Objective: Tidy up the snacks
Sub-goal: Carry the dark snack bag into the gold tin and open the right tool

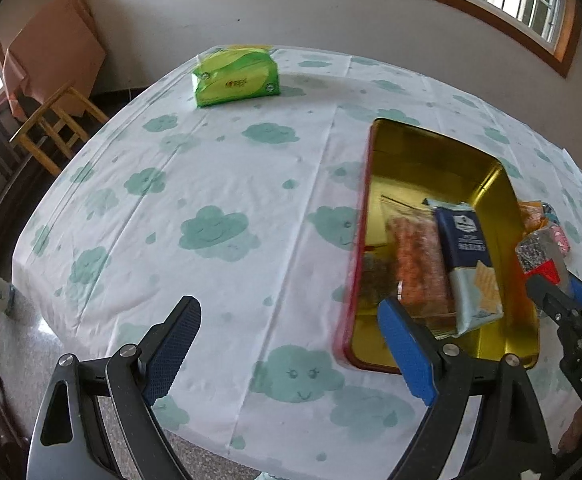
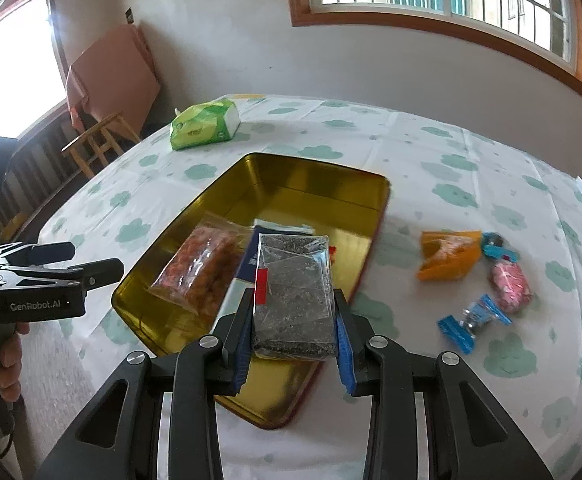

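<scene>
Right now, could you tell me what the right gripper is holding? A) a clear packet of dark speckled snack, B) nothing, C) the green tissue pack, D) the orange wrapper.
A: in the right wrist view the right gripper is shut on the dark speckled packet, above the gold tin.

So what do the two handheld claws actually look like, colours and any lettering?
Both are black frames with silver pivot bolts and blue textured pads on the fingers. The left claw, seen side-on from the right wrist view, carries white "GenRobot.AI" lettering on its body. The right claw has the same build; "DAS" shows on it in the left wrist view.
</scene>
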`<state>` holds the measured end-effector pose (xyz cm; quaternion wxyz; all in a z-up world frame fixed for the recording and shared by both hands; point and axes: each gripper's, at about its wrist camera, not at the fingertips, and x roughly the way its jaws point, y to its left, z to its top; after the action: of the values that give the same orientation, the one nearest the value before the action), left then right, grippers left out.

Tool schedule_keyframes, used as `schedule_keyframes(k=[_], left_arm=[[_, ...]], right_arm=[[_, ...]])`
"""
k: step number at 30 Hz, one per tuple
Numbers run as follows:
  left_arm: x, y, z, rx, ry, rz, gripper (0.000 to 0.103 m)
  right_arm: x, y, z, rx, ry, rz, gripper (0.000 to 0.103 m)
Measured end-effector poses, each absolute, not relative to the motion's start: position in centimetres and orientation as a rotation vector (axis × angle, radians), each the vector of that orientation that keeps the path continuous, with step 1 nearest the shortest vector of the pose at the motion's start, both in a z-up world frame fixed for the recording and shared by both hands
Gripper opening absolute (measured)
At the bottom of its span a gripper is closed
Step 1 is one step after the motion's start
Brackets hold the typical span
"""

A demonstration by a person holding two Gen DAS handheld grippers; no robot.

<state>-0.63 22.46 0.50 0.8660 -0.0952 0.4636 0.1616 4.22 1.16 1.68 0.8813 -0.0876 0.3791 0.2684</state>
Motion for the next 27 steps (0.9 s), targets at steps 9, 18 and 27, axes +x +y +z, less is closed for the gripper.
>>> schedule_keyframes(k=[9, 18, 27], left_arm=[[-1.1, 23.7, -0.3, -0.214, 0.991, 0.36, 0.088], [-1.3, 24.2, -0.6, -0.222, 0.997, 0.365, 0.088], [-1.3, 24.3, -0.9, -0.223, 1.008, 0.367, 0.088]], right_arm=[[5.3, 4.9, -0.2, -0.227, 0.817, 0.557, 0.036], [6.0, 5.5, -1.7, -0.231, 0.852, 0.556, 0.036], [5.8, 5.2, -2.0, -0.212, 0.85, 0.571, 0.037]])
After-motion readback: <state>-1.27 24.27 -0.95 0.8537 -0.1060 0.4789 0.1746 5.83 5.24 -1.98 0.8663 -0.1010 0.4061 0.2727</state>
